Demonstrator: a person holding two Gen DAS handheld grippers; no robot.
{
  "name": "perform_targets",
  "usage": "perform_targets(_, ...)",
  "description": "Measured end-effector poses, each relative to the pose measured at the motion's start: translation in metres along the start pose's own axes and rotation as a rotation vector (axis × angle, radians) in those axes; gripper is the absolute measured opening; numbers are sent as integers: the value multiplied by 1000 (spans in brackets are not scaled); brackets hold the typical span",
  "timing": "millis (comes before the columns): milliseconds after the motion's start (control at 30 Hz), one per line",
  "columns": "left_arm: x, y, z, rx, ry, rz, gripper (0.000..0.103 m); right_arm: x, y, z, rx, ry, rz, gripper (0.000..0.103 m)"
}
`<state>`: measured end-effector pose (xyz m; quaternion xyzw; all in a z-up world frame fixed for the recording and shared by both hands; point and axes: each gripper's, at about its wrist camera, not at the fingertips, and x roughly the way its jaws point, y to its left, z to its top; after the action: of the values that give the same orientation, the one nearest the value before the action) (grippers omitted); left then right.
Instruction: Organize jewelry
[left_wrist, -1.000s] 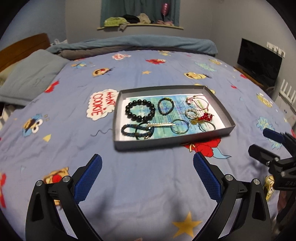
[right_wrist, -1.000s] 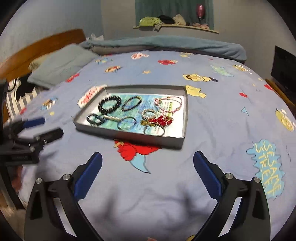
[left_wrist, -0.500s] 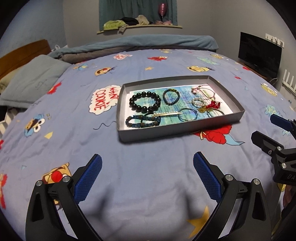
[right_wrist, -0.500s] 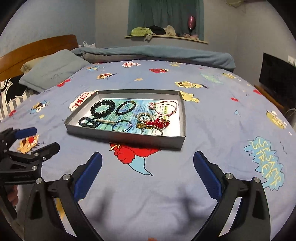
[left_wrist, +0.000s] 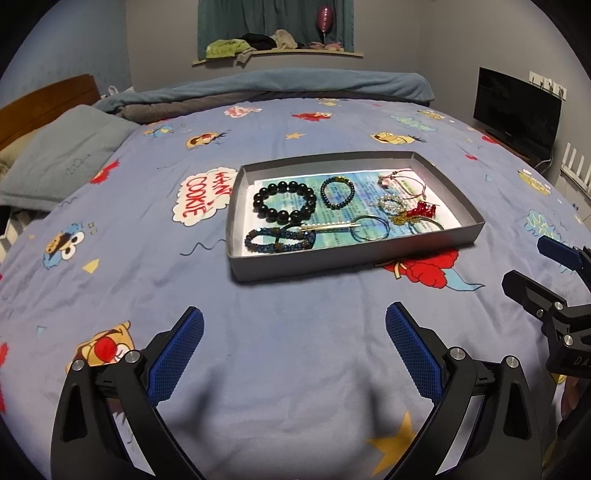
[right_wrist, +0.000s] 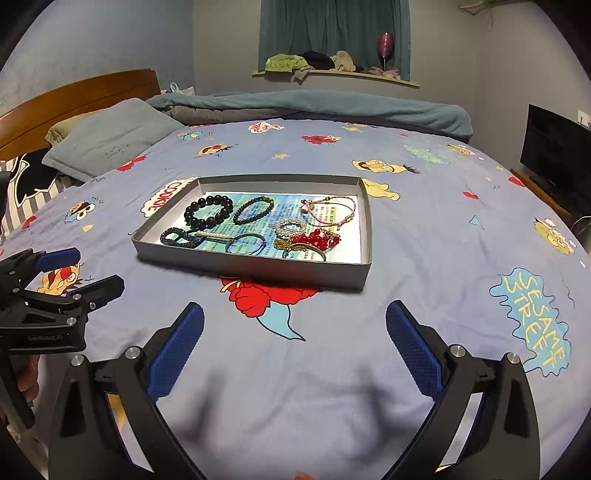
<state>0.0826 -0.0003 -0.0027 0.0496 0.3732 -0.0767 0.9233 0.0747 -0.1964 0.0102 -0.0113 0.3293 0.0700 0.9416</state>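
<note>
A shallow grey tray lies on the blue cartoon bedspread and holds several jewelry pieces. Among them are a black bead bracelet, a smaller dark bead bracelet, a blue beaded band, a pearl hair clip, a red bead cluster and a pink cord bracelet. My left gripper hovers open in front of the tray, nothing between its fingers. My right gripper is also open and empty, to the tray's near right.
A grey pillow and wooden headboard lie at the left. A folded blue blanket runs along the far side. A dark TV screen stands at the right. Bare bedspread lies between grippers and tray.
Both views have shifted and levelled so the tray sits more central and nearer. The grippers stay open; nothing in the tray has moved.
</note>
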Motion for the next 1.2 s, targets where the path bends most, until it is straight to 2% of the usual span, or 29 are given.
perform_targets(1200,1,-6,-2,6,2,-2,98,2,1,-1,-1,-2,-4,97)
